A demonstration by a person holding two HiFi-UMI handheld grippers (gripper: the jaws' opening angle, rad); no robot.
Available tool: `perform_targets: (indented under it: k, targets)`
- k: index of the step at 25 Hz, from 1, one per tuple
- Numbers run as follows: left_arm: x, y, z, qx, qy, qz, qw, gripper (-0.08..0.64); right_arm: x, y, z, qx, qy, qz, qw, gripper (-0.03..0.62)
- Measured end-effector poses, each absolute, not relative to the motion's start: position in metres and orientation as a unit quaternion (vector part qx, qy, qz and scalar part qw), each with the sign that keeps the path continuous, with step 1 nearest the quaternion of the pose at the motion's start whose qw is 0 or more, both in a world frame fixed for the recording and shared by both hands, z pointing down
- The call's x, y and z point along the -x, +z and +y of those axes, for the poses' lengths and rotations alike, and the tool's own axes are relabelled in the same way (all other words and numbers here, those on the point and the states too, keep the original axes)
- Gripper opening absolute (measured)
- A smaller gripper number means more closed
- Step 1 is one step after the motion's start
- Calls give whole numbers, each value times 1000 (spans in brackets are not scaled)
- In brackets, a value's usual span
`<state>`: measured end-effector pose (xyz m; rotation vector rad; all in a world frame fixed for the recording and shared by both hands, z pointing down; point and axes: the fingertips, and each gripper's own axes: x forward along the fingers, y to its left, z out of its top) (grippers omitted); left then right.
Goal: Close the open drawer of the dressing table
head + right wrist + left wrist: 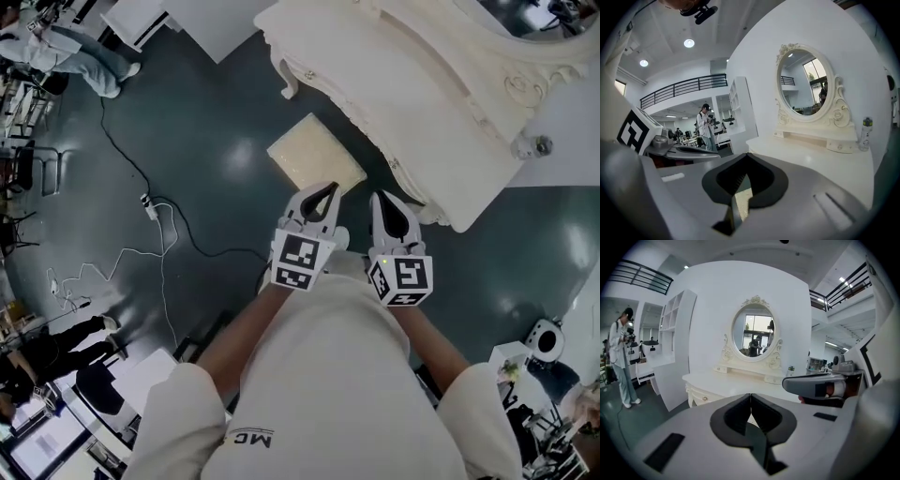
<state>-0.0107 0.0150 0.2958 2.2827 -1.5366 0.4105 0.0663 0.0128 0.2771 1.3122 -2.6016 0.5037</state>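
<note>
Cream-coloured open drawer [315, 156] was seen drawn out from the dressing table [412, 103], just ahead of both grippers. The left tongs [322, 199] and right tongs [392, 214] were clenched on nothing. The left was judged nearer, the closing push running up-right.

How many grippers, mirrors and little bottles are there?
Grippers: 2, the left gripper and the right gripper
Mirrors: 1, the oval mirror
Bottles: 1, the small bottle
Total: 4
</note>
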Motion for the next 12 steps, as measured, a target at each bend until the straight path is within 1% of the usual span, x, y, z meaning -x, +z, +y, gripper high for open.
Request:
perform_targets:
  k: [8,12]
  targets:
    - [26,271,44,-801,134,-560,166,9,-57,264,30,-433,163,-882,84,0]
    - [29,273,56,-790,123,-574,176,9,-48,262,39,-422,146,-890,93,0]
